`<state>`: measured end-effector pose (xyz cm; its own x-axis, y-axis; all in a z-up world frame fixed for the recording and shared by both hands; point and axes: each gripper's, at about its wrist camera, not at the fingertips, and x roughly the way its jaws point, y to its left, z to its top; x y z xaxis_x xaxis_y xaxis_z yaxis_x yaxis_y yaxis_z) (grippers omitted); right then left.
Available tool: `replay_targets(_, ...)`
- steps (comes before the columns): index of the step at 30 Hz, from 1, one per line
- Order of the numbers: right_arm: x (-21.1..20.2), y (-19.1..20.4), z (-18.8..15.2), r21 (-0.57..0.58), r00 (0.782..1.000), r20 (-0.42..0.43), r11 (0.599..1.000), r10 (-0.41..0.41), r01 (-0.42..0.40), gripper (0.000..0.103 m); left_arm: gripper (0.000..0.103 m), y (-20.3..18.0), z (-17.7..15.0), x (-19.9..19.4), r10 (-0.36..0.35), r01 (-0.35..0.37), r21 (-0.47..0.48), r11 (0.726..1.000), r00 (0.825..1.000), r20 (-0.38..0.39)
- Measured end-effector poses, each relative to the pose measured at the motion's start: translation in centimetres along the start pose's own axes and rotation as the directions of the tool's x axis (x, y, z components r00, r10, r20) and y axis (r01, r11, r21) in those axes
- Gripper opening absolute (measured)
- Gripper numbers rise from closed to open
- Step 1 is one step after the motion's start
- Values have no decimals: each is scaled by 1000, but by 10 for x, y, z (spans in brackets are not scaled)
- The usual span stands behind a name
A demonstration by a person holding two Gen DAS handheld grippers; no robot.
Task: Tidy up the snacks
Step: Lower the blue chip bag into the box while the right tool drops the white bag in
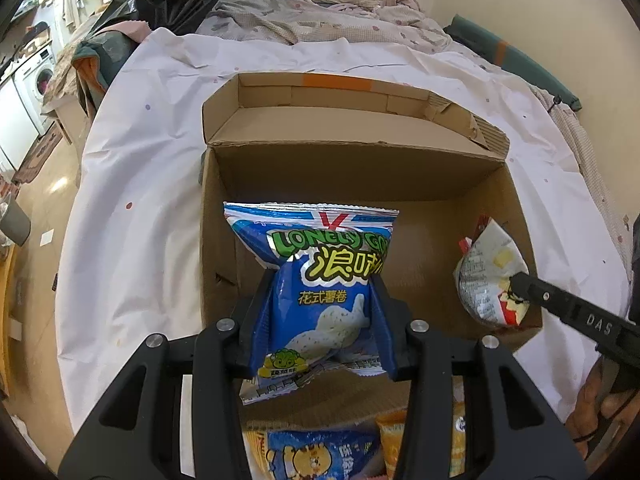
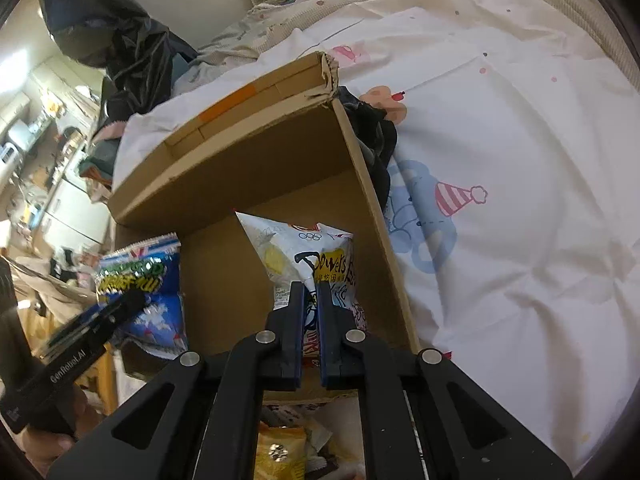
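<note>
2 grippers' fingers each clamp 1 snack: left (image 1: 320, 300) blue bag (image 1: 320, 280), right (image 2: 310, 308) white bag (image 2: 308, 256), over 1 cardboard box (image 1: 360, 168).

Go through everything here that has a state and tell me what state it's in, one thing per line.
Cardboard box: open, flaps up, floor mostly bare.
Blue snack bag: sealed, held upright over the box.
White snack bag: sealed, crumpled, held by the box's right wall.
Left gripper: shut on the blue snack bag.
Right gripper: shut on the white snack bag.
</note>
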<state>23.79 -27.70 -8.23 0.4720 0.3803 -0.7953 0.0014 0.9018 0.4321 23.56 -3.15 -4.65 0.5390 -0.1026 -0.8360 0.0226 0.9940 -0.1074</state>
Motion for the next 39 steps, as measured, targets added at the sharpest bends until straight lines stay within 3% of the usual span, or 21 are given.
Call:
replay_targets(8, 9, 0, -3, 3, 999, -34, 1000, -11, 11, 6, 40, 1, -3, 10, 7, -7, -1, 1000, 1000, -20)
replay_targets(18, 5, -1, -2, 54, 996, -21, 995, 81, -80, 11, 41, -2, -7, 9, 9, -9, 15, 1000, 1000, -21)
replay_targets(20, 4, 1, -2, 51, 995, -22, 994, 93, -92, 15, 46, -1, -8, 8, 4, -4, 10, 1000, 1000, -22)
replay_targets(21, 4, 2, -2, 54, 995, -22, 994, 96, -94, 25, 59, 0, -7, 7, -1, 1, 5, 1000, 1000, -23)
replay_targets(24, 3, 2, -3, 66, 995, -19, 993, 99, -98, 77, 87, 2, -9, 1, -4, 4, -9, 1000, 1000, -1)
replay_targets(27, 0, 4, -3, 49, 996, 2, 995, 85, -85, 79, 92, 0, -9, -2, 1, -1, -1, 1000, 1000, 5)
replay_targets(33, 3, 7, -3, 33, 996, -8, 996, 84, -84, 79, 92, 1, -10, -9, -9, 9, -7, 1000, 1000, 26)
replay_targets(39, -4, 6, -2, 35, 996, 11, 995, 90, -91, 79, 92, -1, -11, -28, 0, -2, 14, 1000, 993, 114)
